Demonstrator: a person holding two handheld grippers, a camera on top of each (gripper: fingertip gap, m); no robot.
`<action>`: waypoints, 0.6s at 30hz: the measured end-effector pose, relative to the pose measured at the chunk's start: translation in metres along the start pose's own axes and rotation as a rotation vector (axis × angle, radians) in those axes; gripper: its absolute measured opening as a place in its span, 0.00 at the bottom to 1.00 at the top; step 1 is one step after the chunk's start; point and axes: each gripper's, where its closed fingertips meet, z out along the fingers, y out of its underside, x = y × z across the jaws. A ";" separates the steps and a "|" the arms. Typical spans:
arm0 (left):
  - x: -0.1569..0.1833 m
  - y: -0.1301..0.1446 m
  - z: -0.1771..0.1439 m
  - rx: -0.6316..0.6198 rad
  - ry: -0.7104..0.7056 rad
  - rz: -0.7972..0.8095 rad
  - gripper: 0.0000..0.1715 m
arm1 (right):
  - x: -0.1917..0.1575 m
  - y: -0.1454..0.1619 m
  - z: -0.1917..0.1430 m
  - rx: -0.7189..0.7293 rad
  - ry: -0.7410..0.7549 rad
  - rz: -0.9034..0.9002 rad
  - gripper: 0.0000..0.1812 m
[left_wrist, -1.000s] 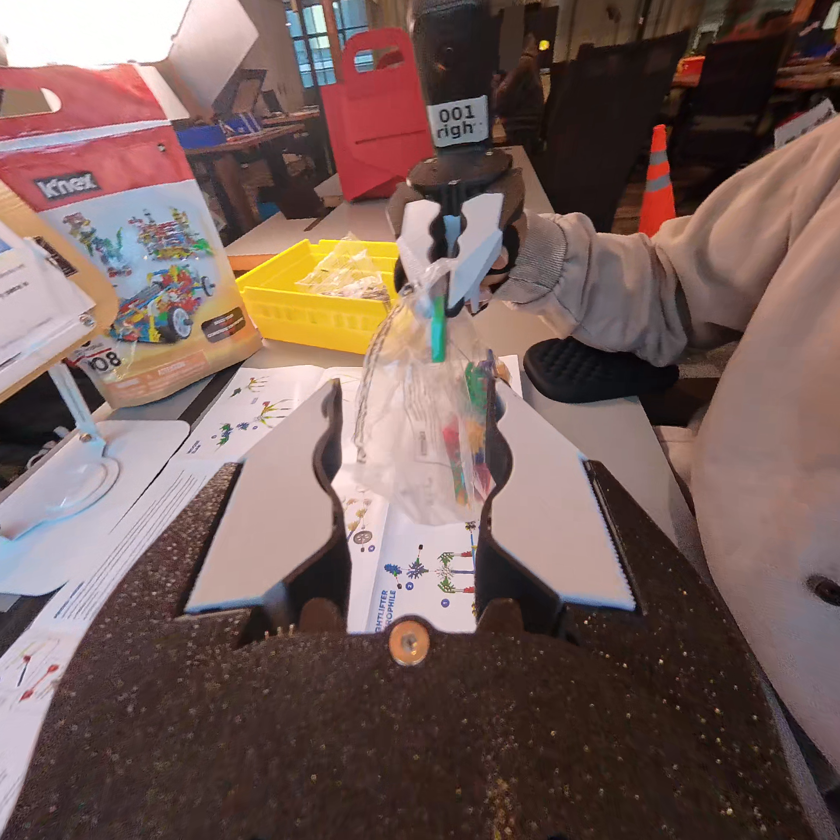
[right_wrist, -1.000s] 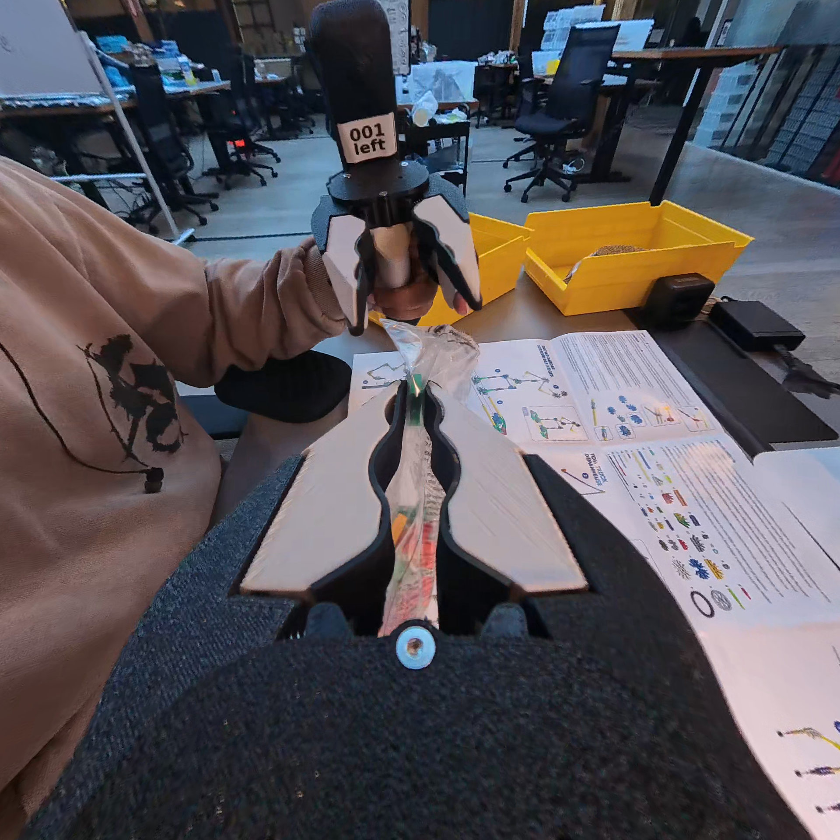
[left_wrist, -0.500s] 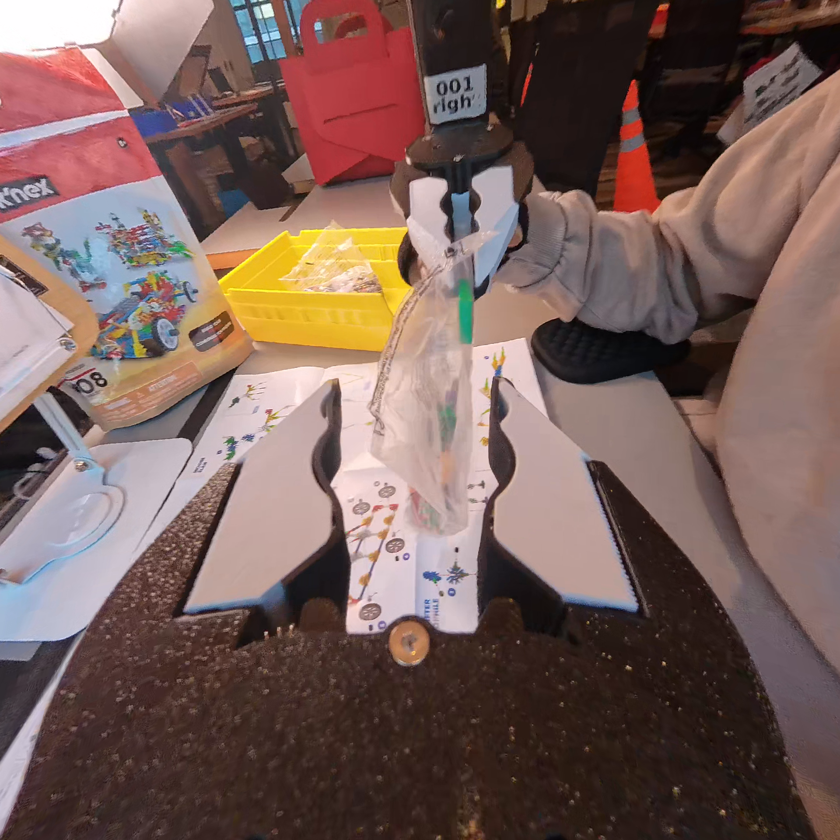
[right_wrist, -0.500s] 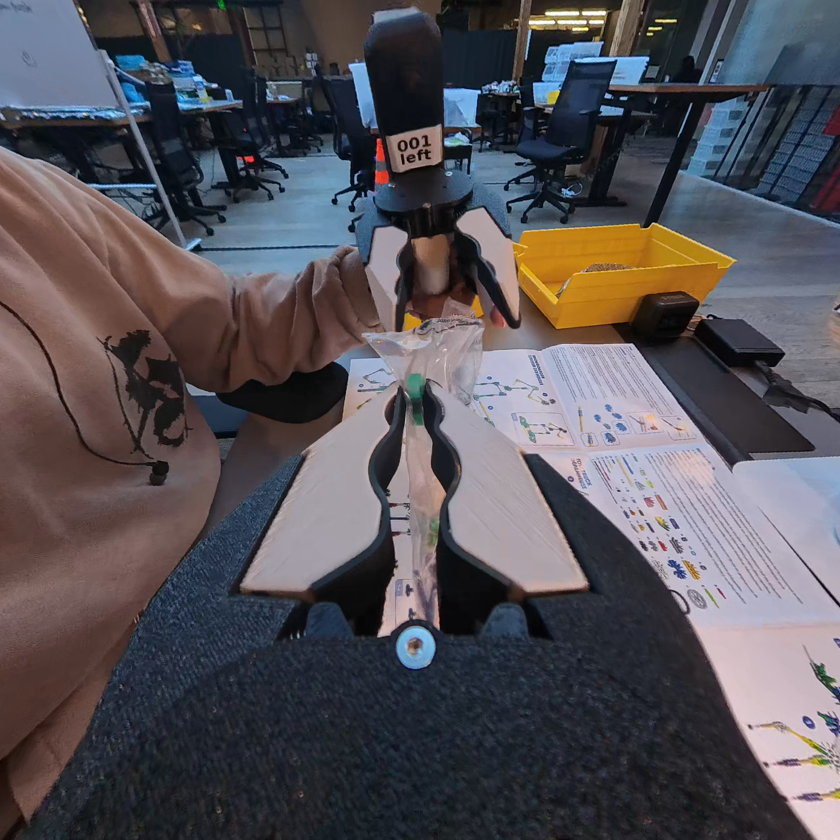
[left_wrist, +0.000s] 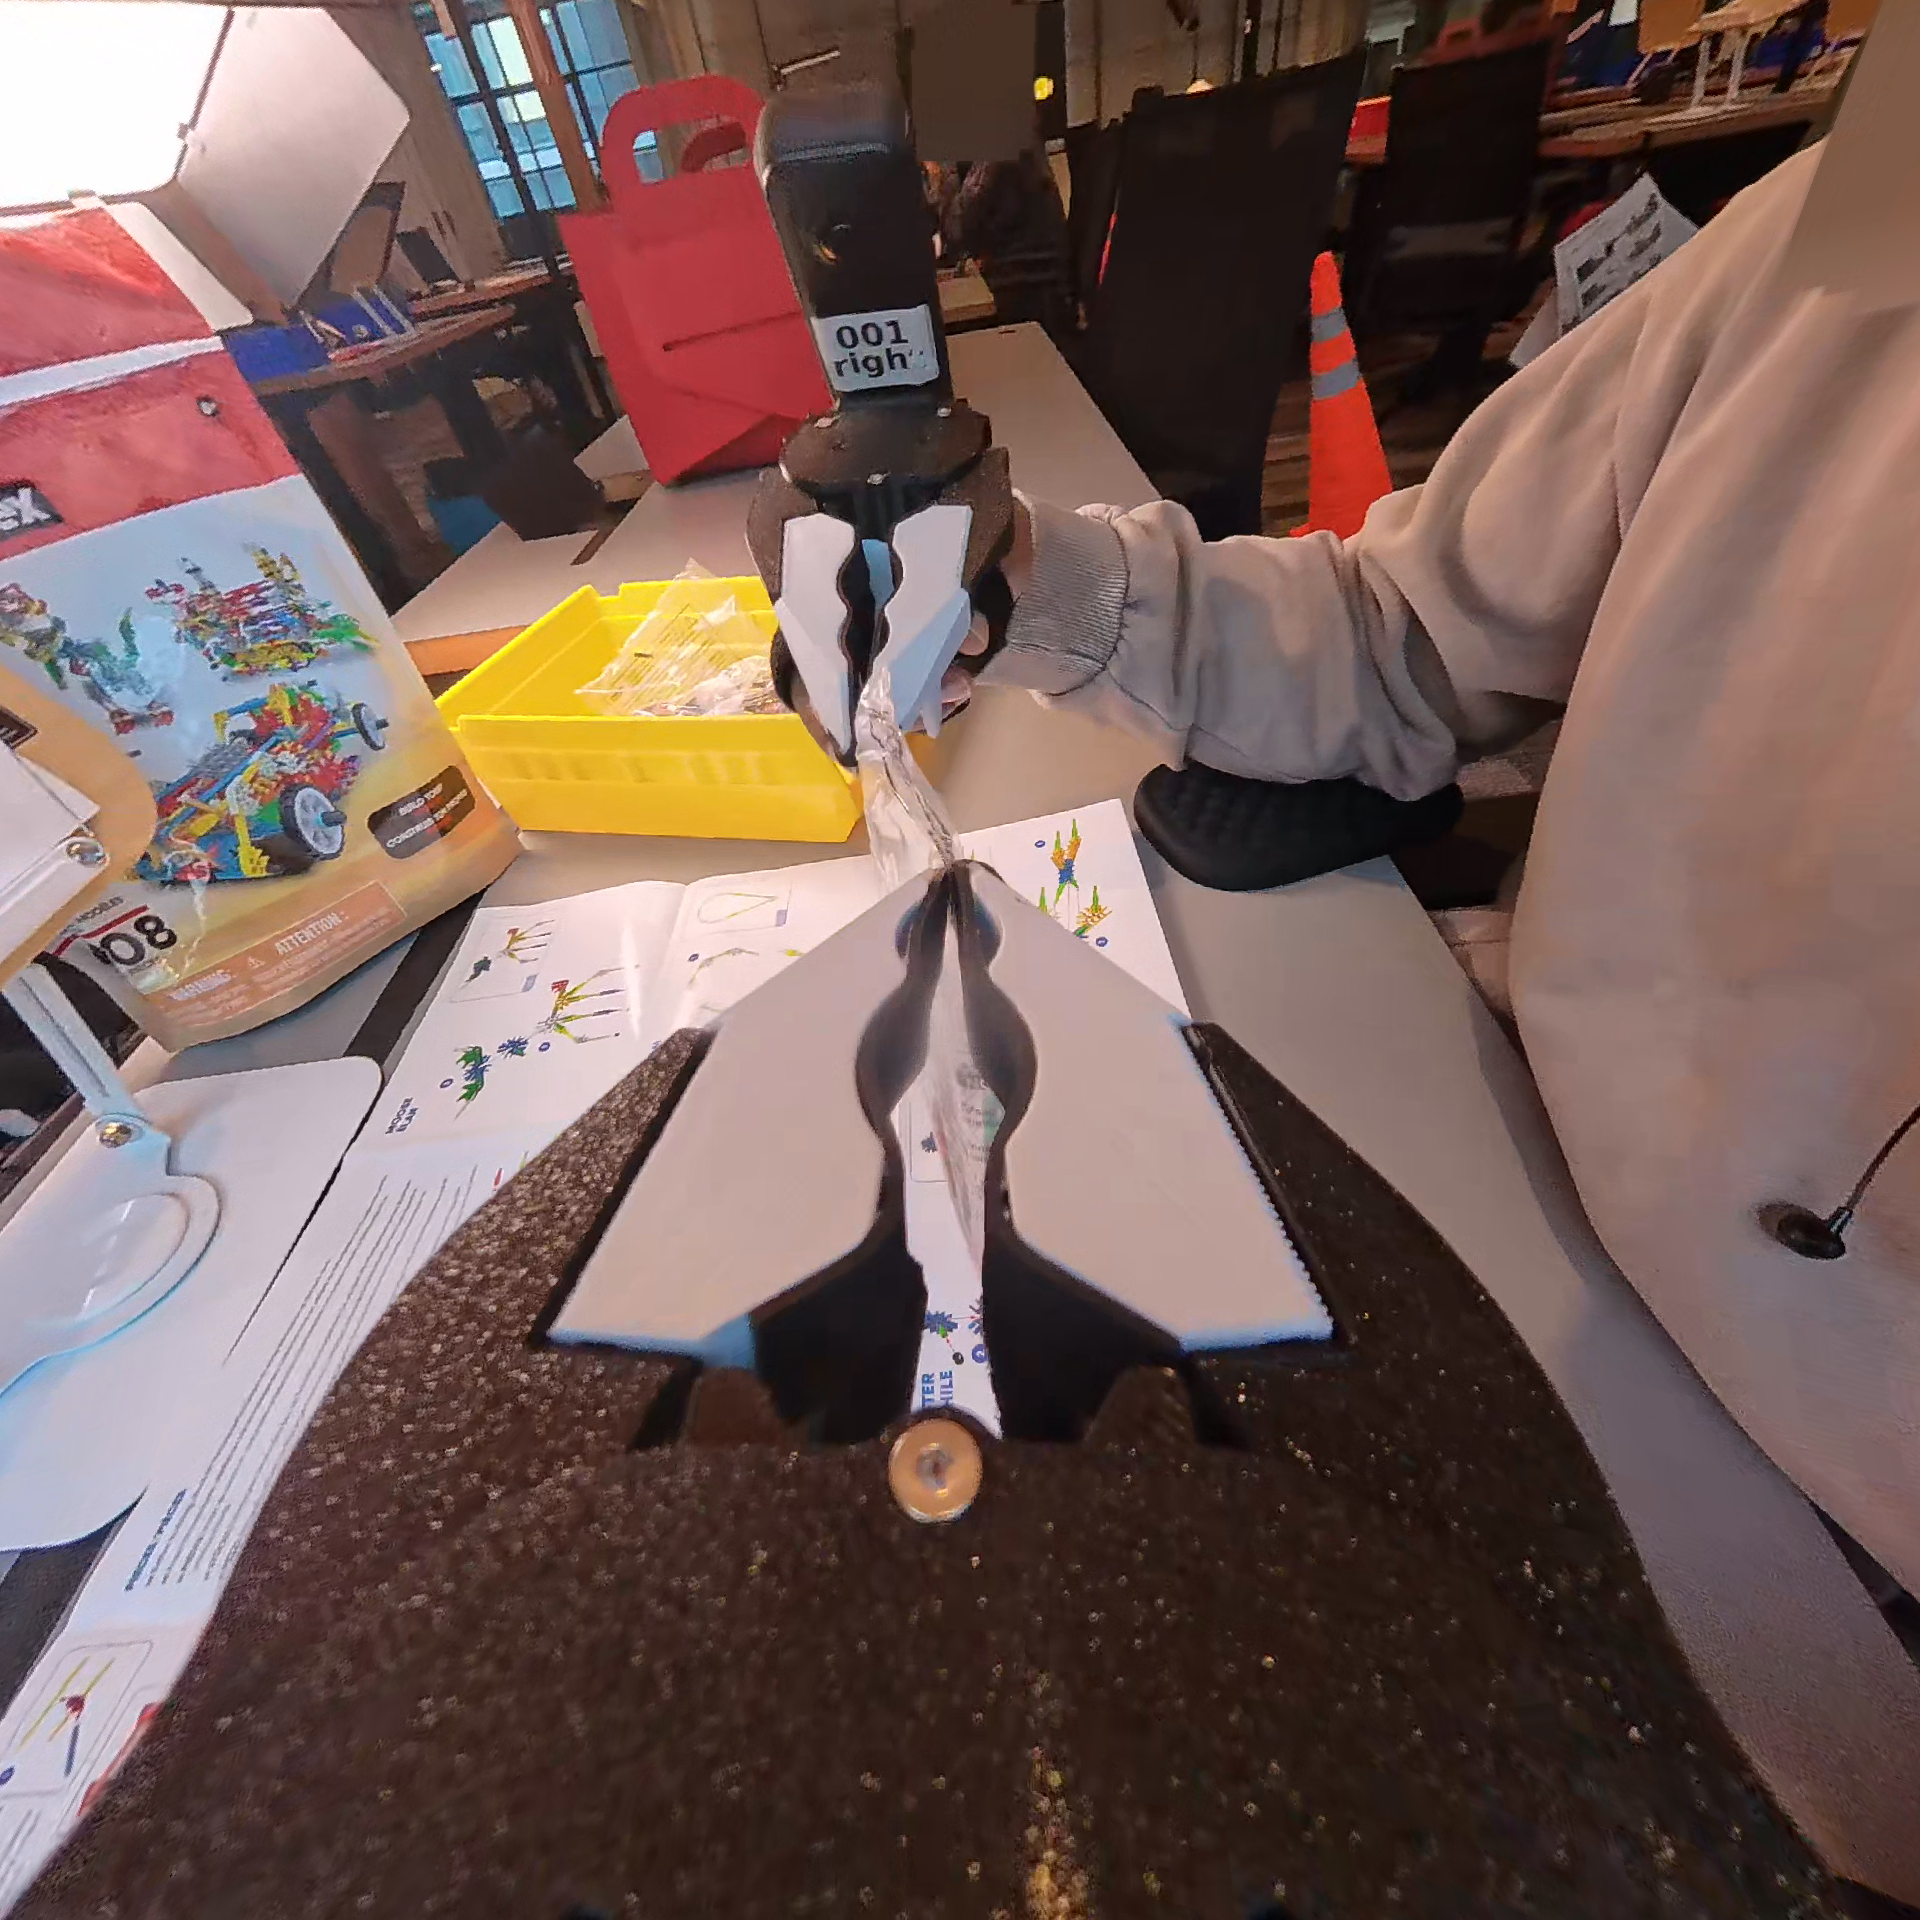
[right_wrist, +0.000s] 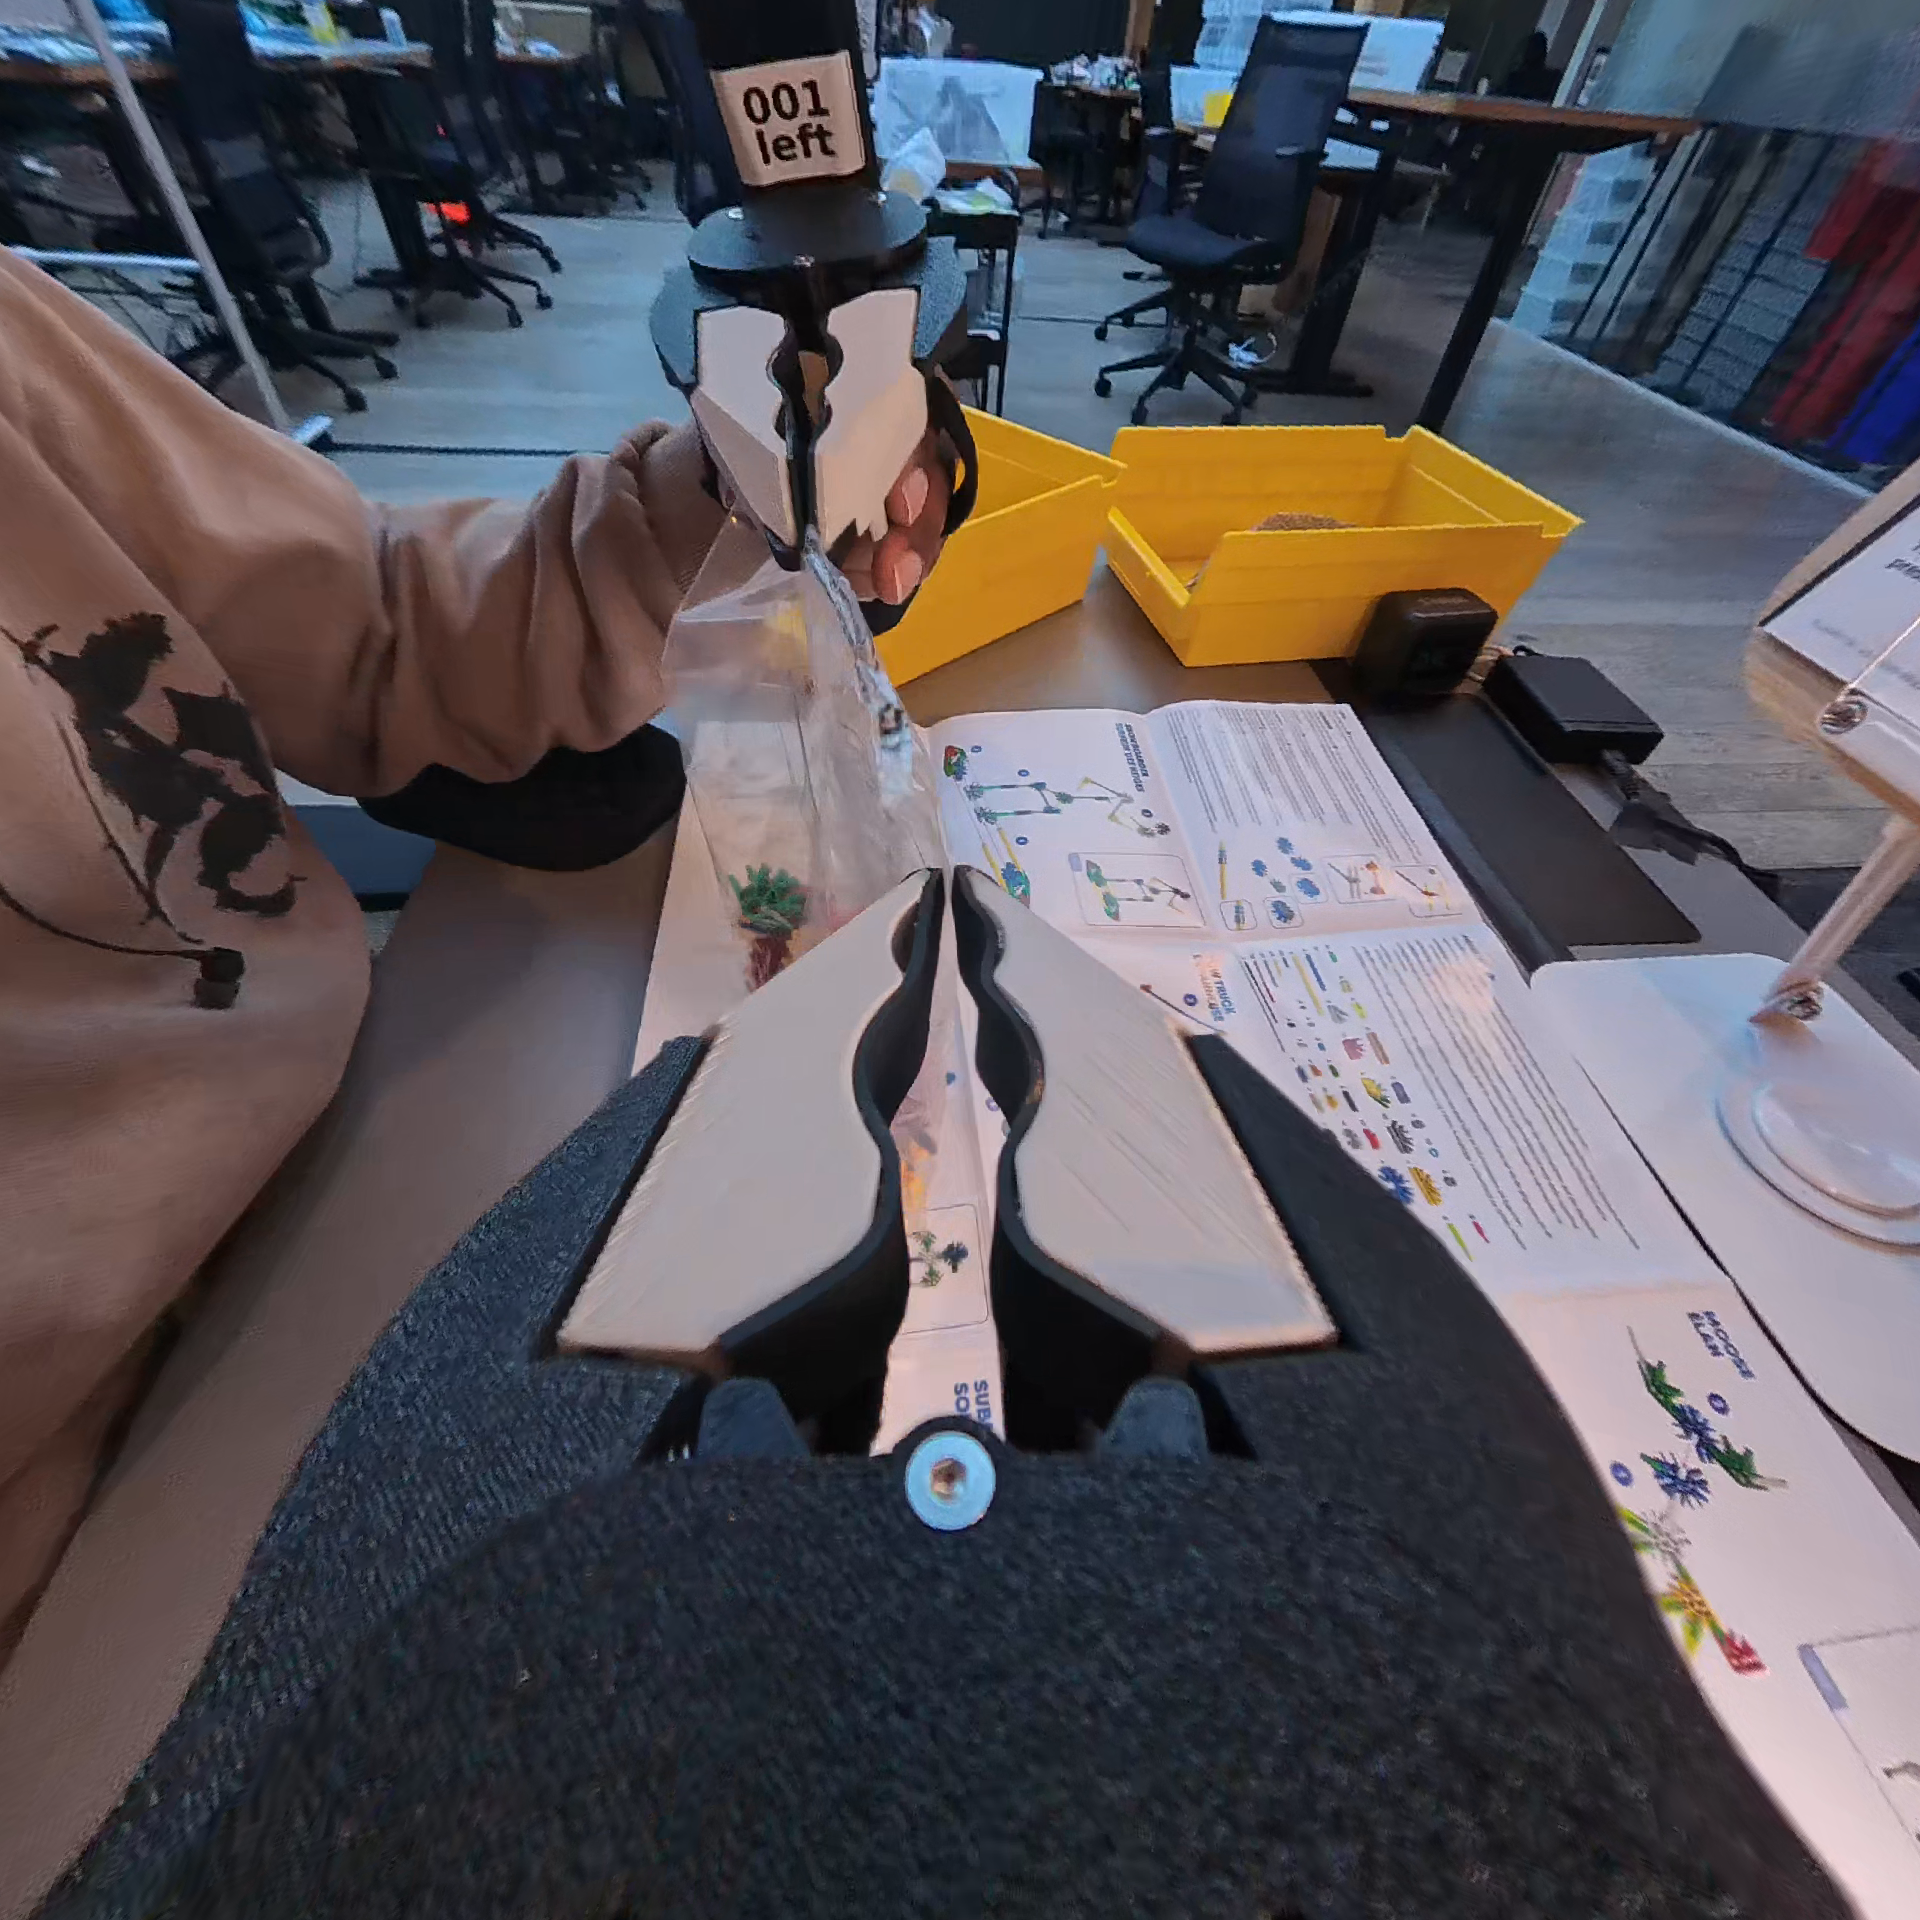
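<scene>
A clear plastic bag (left_wrist: 902, 800) with small coloured toy parts (right_wrist: 767, 902) hangs over the table, stretched between both grippers. My left gripper (left_wrist: 951, 883) is shut on one edge of the bag; it also shows in the right wrist view (right_wrist: 800, 545), pinching the bag's top. My right gripper (right_wrist: 948, 878) is shut on the other edge; it also shows in the left wrist view (left_wrist: 868, 727). The bag (right_wrist: 800, 748) sags to the left of my right gripper, above a printed instruction sheet (right_wrist: 1299, 935).
A yellow bin (left_wrist: 644, 774) with another clear bag (left_wrist: 675, 665) stands behind the sheet (left_wrist: 623, 966). A toy box (left_wrist: 208, 727) and a white stand base (left_wrist: 104, 1247) are left. Two yellow bins (right_wrist: 1330, 561), a black adapter (right_wrist: 1423, 644), a black wrist rest (left_wrist: 1288, 831) and an orange cone (left_wrist: 1340, 416) are around. The tips of one gripper are about 10 centimeters away from the tips of the other.
My left gripper was open with the bag hanging between its fingers; it has shut on the bag. The right gripper stayed shut on it. The bag is now pulled taut between both.
</scene>
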 end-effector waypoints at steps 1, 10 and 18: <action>-0.003 0.001 -0.001 -0.002 -0.011 -0.011 0.00 | 0.001 -0.003 0.000 0.013 0.004 0.002 0.03; -0.018 0.000 0.011 -0.036 -0.106 -0.113 0.00 | -0.019 -0.037 0.035 -0.082 0.127 -0.176 0.35; -0.013 -0.001 0.014 -0.025 -0.100 -0.117 0.00 | -0.012 -0.026 0.054 -0.089 0.143 -0.229 0.00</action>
